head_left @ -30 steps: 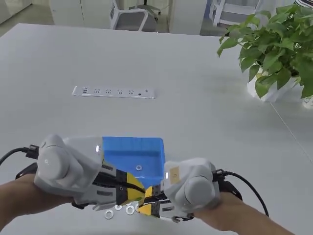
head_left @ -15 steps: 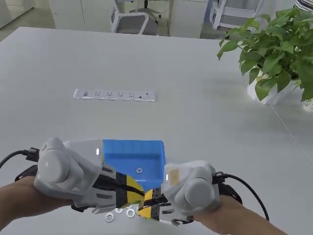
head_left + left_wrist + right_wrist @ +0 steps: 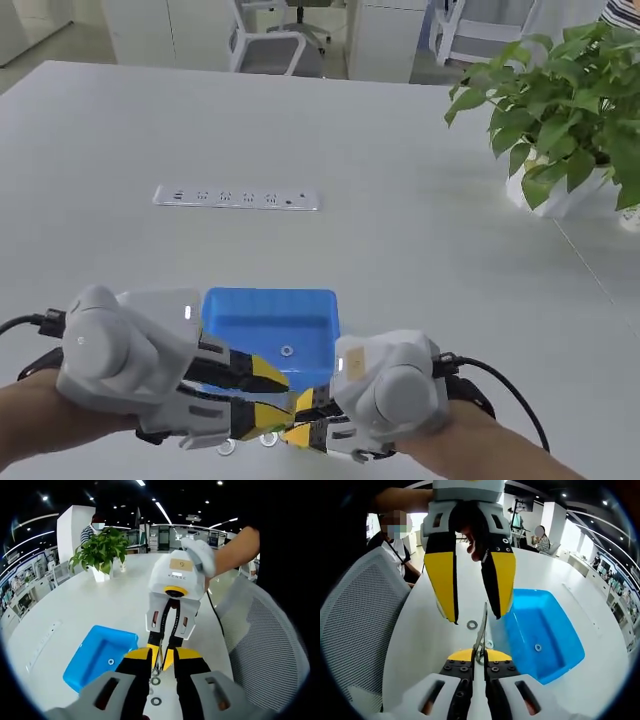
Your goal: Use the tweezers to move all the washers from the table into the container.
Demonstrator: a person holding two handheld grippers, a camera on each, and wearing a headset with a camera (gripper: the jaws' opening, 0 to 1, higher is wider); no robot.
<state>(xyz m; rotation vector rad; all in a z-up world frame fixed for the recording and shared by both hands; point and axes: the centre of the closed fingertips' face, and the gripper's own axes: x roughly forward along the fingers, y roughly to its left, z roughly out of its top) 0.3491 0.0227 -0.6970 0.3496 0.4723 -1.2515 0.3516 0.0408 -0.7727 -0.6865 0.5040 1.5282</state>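
Because the small flat metal washers (image 3: 472, 625) lie on the white table (image 3: 400, 200) just beside the blue rectangular plastic container (image 3: 270, 298), one inside it, a slip looks likeliest: the thin steel tweezers (image 3: 481, 630), clamped in the right gripper (image 3: 475, 656), may skid and flick one away. The left gripper (image 3: 475, 618), jaws a narrow gap apart around the tweezers' tip, crowds the spot. The container's near wall stands between. A white power strip (image 3: 237, 198) and a green potted plant (image 3: 560, 100) sit well apart.
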